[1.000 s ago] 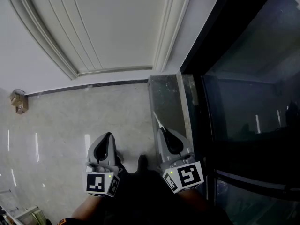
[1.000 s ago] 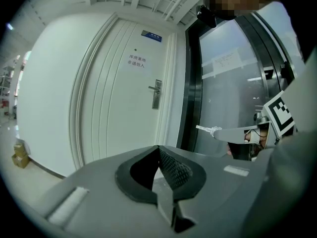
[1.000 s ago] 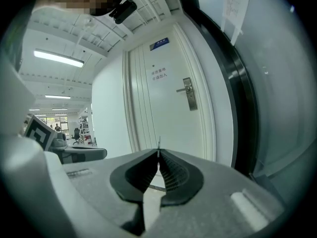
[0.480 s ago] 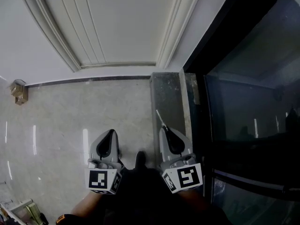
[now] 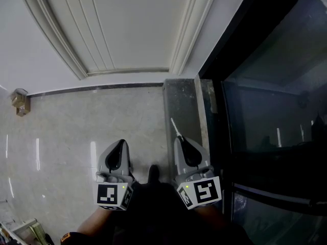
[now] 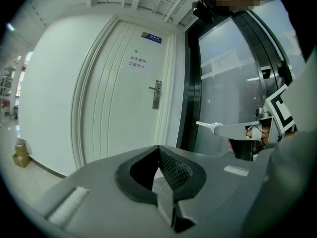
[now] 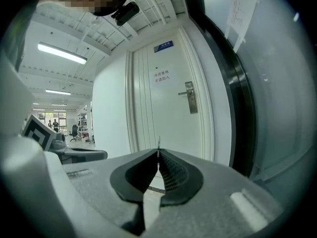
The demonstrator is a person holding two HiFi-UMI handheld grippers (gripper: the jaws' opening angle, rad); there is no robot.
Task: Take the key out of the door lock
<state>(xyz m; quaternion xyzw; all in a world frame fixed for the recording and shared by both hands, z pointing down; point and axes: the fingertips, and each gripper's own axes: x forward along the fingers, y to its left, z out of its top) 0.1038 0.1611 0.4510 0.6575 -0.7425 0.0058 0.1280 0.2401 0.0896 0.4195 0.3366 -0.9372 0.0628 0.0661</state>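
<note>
The white door (image 5: 127, 24) is closed in front of me; its metal lock plate and handle (image 6: 156, 94) (image 7: 189, 96) show in both gripper views, far from either gripper. My right gripper (image 5: 178, 139) is shut on a thin metal key (image 5: 174, 126), whose blade sticks out past the tips (image 7: 158, 143). The key (image 6: 204, 125) also shows at the right of the left gripper view. My left gripper (image 5: 120, 143) hangs beside it, shut and empty (image 6: 158, 148). Both are held low over the floor.
A black-framed glass partition (image 5: 265, 86) runs along the right, with a dark stone threshold (image 5: 180, 106) at its foot. A small cardboard box (image 5: 19, 107) lies on the shiny floor by the left wall. Paper notices (image 6: 137, 62) hang on the door.
The head view has shifted slightly, so the door's foot sits higher in the picture. Both grippers stay side by side, and the key is still in the right one.
</note>
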